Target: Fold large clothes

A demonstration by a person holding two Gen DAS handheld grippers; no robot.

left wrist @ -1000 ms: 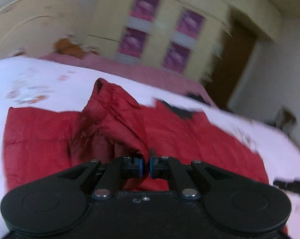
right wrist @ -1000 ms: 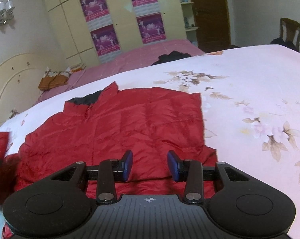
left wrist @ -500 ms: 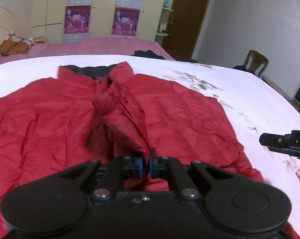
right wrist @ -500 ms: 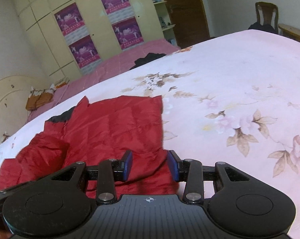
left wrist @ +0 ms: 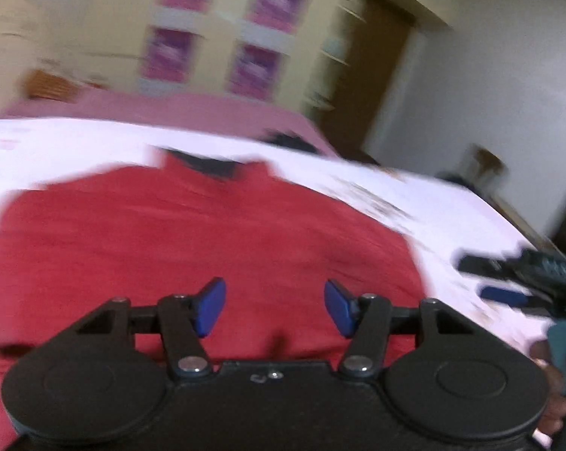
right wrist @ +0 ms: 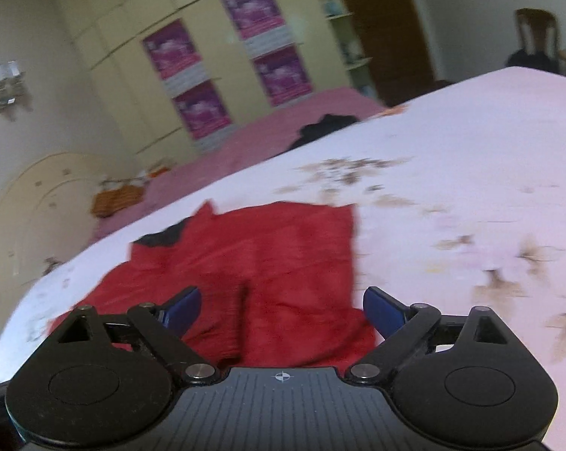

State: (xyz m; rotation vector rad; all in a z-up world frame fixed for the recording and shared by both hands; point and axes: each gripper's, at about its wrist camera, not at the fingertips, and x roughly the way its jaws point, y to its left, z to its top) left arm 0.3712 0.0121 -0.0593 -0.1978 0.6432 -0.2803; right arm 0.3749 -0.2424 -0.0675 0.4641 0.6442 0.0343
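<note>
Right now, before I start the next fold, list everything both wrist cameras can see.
Jacket: one, red with a dark collar lining, lying flat on the bed.
Bedspread: one, white with a floral print, under the jacket.
Pink cover: one, on the far part of the bed.
Dark garment: one, black, at the edge of the pink cover.
Posters: four, magenta, on the cream wardrobe doors.
Chair: one, brown wood, far right by the wall.
Wall lamp: one, on the left wall.
Left hand-held gripper: black with blue pads, open above the jacket.
Right hand-held gripper: same colours, open, at the jacket's near edge.
</note>
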